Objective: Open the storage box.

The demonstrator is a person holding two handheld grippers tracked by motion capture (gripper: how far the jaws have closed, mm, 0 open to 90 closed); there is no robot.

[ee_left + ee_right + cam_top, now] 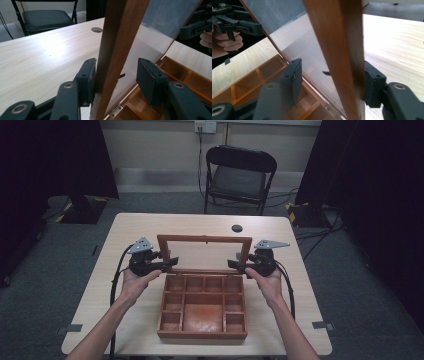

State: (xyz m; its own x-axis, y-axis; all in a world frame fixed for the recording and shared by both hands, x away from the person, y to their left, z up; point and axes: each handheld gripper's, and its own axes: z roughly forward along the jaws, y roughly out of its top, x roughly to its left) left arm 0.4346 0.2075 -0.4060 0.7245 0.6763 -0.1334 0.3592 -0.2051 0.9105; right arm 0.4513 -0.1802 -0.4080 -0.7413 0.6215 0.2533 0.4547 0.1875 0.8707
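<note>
Glass in the raised lid (204, 254) hides little, yet its frame blocks each gripper view. Wooden box (202, 311), many-compartmented, sits mid-table (125, 227), lid upright. Left gripper (170, 264) and right gripper (233, 265) straddle the lid's side rails, jaws partly open, one pad touching.

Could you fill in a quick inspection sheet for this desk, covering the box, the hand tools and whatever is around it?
Surface: pale wooden table, with a round hole near the far edge.
Job's things: wooden box with empty compartments; its glass-paned lid stands raised on hinges.
Clutter: nothing seen.
Grippers: left gripper straddles the lid's left frame, one pad at the wood, the other apart from it; right gripper straddles the right frame, inner pad apart from it.
Cables: black cable trails from the left gripper, another from the right.
Surroundings: black folding chair, grey carpet, dark curtains.
</note>
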